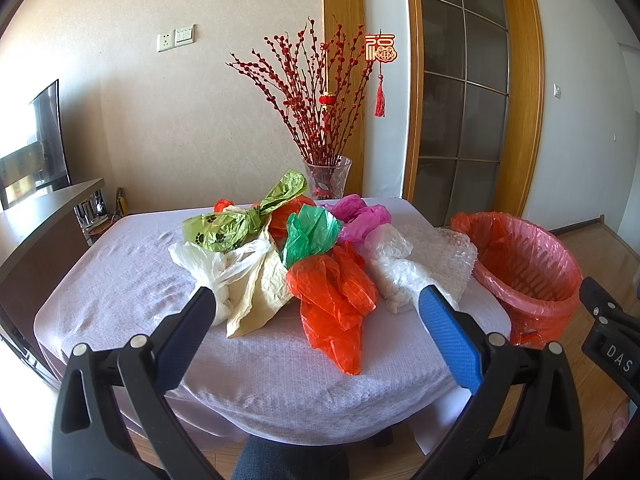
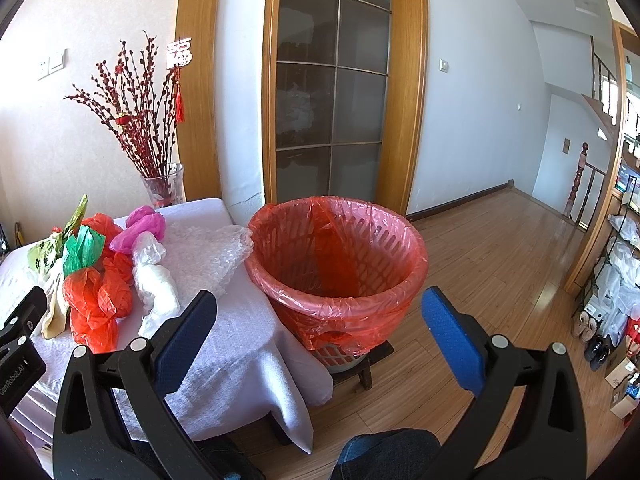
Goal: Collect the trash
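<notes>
A heap of crumpled plastic bags lies on the cloth-covered table (image 1: 120, 288): an orange bag (image 1: 336, 300) nearest me, a green one (image 1: 308, 236), a pink one (image 1: 360, 216), a white one (image 1: 212, 268), a paw-print lime one (image 1: 224, 228), a clear one (image 1: 390, 276) and bubble wrap (image 1: 440, 256). My left gripper (image 1: 316, 300) hangs open in front of the heap, holding nothing. A basket bin (image 2: 340, 264) lined with a red bag stands right of the table. My right gripper (image 2: 320, 304) is open, empty, facing the bin.
A glass vase (image 1: 328, 178) of red branches stands at the table's back edge. The bin rests on a low dark stool (image 2: 368, 364) on the wooden floor. A dark counter (image 1: 44, 216) is at left. Shelves with shoes (image 2: 600, 332) line the far right. A person's knee (image 2: 384, 456) shows below.
</notes>
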Action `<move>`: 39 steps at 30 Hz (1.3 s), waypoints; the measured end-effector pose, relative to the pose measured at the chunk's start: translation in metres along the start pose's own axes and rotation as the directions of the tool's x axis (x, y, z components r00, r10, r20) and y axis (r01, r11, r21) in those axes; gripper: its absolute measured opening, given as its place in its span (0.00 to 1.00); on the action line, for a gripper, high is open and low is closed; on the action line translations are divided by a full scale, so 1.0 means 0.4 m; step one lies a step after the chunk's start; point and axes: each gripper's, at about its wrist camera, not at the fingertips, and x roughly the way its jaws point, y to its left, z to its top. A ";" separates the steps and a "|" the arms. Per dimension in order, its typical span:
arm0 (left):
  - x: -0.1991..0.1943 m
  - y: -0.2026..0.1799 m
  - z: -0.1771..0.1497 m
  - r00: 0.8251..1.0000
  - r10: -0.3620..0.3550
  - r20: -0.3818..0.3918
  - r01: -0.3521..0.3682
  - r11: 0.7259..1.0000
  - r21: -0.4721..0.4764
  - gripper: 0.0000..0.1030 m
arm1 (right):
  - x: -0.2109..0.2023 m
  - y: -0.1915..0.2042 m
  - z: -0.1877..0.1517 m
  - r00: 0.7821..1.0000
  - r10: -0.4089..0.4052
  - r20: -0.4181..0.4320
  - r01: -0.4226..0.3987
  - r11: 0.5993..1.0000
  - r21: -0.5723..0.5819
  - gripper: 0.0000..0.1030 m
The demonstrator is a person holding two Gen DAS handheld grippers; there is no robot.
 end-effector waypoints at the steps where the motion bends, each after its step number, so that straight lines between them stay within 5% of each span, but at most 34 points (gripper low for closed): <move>1: 0.001 0.000 0.000 1.000 -0.001 -0.001 0.001 1.000 0.001 0.96 | 0.000 -0.001 -0.001 1.000 0.000 0.000 0.000 1.000 0.001 0.98; 39: -0.005 -0.011 -0.007 1.000 -0.001 0.000 0.001 1.000 0.005 0.96 | -0.007 0.007 0.010 1.000 0.003 0.001 -0.003 1.000 0.000 0.98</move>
